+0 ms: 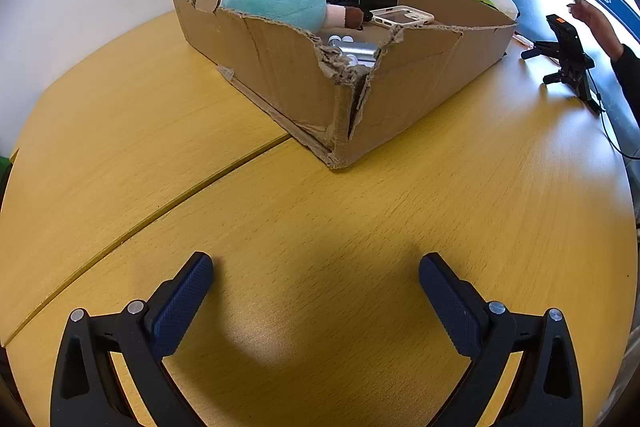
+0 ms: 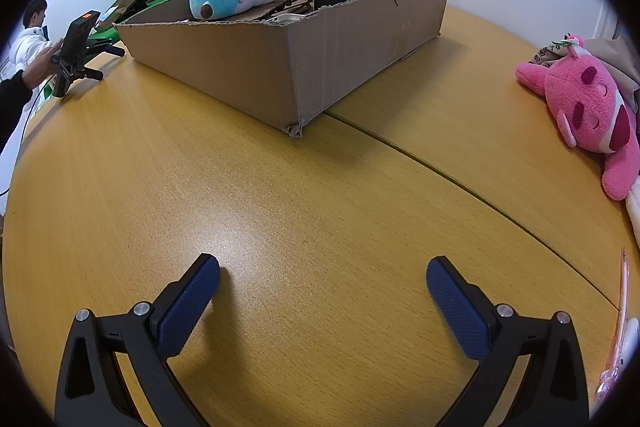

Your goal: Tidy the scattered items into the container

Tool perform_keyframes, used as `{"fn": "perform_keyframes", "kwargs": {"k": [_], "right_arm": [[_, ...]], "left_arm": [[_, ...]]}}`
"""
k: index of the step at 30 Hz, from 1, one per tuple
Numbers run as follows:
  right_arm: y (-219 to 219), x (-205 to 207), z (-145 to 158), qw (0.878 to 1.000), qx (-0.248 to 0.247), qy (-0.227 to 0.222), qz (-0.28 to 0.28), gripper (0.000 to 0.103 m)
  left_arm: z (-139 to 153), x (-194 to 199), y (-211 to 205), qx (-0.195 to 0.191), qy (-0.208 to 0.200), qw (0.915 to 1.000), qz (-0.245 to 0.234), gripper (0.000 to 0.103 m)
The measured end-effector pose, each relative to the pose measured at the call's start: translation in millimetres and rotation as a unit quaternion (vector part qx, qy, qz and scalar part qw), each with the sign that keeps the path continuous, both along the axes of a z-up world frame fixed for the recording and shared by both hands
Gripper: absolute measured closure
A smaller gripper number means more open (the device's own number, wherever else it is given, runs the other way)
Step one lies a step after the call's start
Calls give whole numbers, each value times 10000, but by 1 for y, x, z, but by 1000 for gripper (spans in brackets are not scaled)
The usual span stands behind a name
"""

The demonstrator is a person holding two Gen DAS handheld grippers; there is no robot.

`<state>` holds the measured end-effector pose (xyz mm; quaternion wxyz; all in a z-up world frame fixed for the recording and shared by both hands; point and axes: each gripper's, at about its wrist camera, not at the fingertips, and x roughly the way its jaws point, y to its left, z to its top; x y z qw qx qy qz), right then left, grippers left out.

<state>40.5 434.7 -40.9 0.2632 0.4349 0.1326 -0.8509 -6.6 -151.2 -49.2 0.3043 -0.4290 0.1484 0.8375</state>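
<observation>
Both my grippers hang released above the table.
My left gripper and right gripper face the box; a pink toy lies at the table's right edge.

A yellow wood-grain tabletop made of two sections, with a curved seam running across it; a torn cardboard box sits on it toward the far side, straddling the seam; a pink plush toy lies near the right edge, well apart from the box; a black phone on a small tripod stands near the left edge; a pink pen lies at the near right edge.
</observation>
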Motion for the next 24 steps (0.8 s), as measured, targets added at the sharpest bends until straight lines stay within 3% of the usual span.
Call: {"fn": "perform_keyframes", "kwargs": {"k": [24], "right_arm": [[1, 0, 1, 10000, 1, -1, 13, 0]], "left_arm": [[1, 0, 0, -1, 6, 10000, -1, 0]]}}
